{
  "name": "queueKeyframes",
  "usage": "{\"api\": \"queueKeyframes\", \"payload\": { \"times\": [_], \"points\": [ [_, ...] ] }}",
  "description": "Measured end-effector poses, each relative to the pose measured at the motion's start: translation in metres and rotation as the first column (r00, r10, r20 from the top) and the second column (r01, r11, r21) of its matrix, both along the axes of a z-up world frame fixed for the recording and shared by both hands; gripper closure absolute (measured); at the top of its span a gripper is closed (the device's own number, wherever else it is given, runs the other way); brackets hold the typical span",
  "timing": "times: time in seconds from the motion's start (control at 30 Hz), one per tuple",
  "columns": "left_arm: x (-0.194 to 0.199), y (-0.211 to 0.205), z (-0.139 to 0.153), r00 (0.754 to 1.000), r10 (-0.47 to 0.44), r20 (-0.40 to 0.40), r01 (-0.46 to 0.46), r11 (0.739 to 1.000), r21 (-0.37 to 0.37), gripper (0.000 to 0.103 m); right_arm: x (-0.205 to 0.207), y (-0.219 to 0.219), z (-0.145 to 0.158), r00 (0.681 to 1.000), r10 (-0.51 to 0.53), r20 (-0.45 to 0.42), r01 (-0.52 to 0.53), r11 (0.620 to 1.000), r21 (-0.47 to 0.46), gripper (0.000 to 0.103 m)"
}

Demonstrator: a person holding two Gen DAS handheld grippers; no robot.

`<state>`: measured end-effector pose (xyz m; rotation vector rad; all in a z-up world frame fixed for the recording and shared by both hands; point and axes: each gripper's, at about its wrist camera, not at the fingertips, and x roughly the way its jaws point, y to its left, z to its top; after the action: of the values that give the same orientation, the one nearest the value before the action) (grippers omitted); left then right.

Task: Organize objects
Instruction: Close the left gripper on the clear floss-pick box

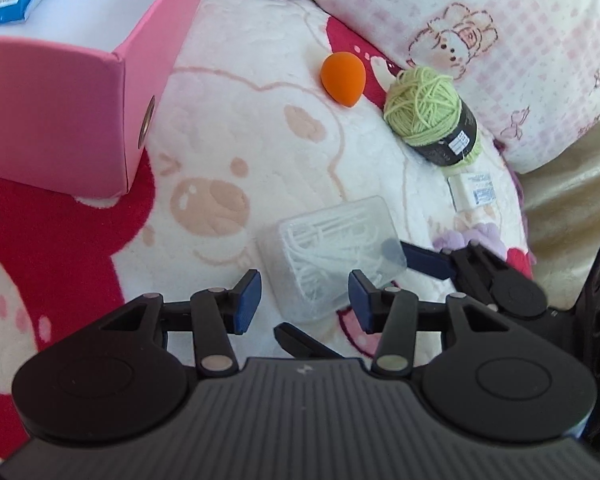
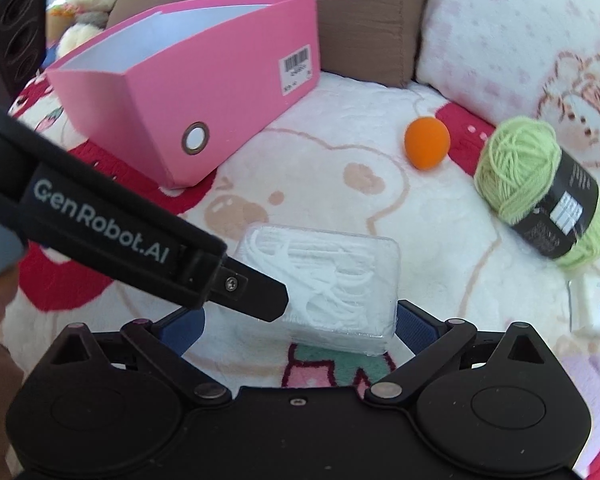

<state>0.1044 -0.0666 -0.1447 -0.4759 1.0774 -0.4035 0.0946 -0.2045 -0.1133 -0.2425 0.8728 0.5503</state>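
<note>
Left wrist view: my left gripper [image 1: 304, 300] has its jaws spread, blue pads flanking the near end of the clear rectangular plastic box of white floss picks [image 1: 332, 256] without touching it, on the plush cartoon-print blanket [image 1: 228, 92]; my right gripper [image 1: 432, 258] comes in from the right, one pad against the box's far corner. Right wrist view: the right gripper [image 2: 296, 326] stands wide open around the box [image 2: 332, 284], which lies flat on the blanket [image 2: 340, 128] in front of the pink cardboard file holder [image 2: 204, 92], with the orange teardrop sponge [image 2: 427, 143], the green yarn ball with black band [image 2: 540, 184] and a small white labelled packet [image 2: 598, 304] well apart to the right.
</note>
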Motion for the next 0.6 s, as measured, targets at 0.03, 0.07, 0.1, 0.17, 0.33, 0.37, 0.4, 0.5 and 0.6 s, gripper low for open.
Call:
{"api": "queueKeyframes", "payload": {
  "times": [0.03,0.07,0.1,0.17,0.33,0.37,0.4,0.5,0.6],
  "points": [
    [0.001,0.001,-0.001,1.000,0.008,0.004,-0.008,1.000,-0.012,0.058,0.002,-0.001,-0.002,1.000,-0.020,-0.007,0.020,1.000,0.014,0.001],
    [0.001,0.001,-0.001,1.000,0.015,0.014,-0.014,1.000,-0.020,0.060,0.004,-0.002,-0.004,0.999,-0.041,-0.015,0.042,0.999,0.029,0.001],
    [0.001,0.002,-0.001,1.000,0.018,0.026,-0.017,1.000,-0.024,0.063,0.005,-0.003,-0.006,0.998,-0.063,-0.019,0.064,0.997,0.044,0.001],
    [0.000,0.002,0.000,0.999,0.020,0.035,-0.019,1.000,-0.025,0.065,0.007,-0.006,-0.006,0.994,-0.104,-0.031,0.106,0.992,0.069,0.002],
    [0.000,0.001,0.000,0.999,0.020,0.032,-0.019,0.999,-0.029,0.066,-0.001,-0.005,-0.006,0.990,-0.134,-0.031,0.136,0.989,0.058,0.004],
    [0.000,0.000,0.000,0.999,0.020,0.033,-0.019,0.999,-0.027,0.066,-0.003,-0.004,-0.006,0.991,-0.130,-0.028,0.131,0.990,0.045,0.005],
    [-0.001,0.000,0.000,0.999,0.020,0.034,-0.020,0.999,-0.026,0.066,-0.005,-0.004,-0.006,0.991,-0.129,-0.022,0.129,0.991,0.036,0.005],
    [-0.002,-0.002,0.001,0.999,0.013,0.040,-0.012,1.000,-0.014,0.066,-0.009,-0.006,-0.006,0.988,-0.153,-0.025,0.154,0.987,0.043,0.008],
    [-0.004,-0.004,0.002,1.000,0.011,0.025,-0.010,1.000,-0.016,0.066,-0.011,-0.008,-0.004,0.984,-0.177,-0.033,0.178,0.983,0.051,0.008]
  ]
}}
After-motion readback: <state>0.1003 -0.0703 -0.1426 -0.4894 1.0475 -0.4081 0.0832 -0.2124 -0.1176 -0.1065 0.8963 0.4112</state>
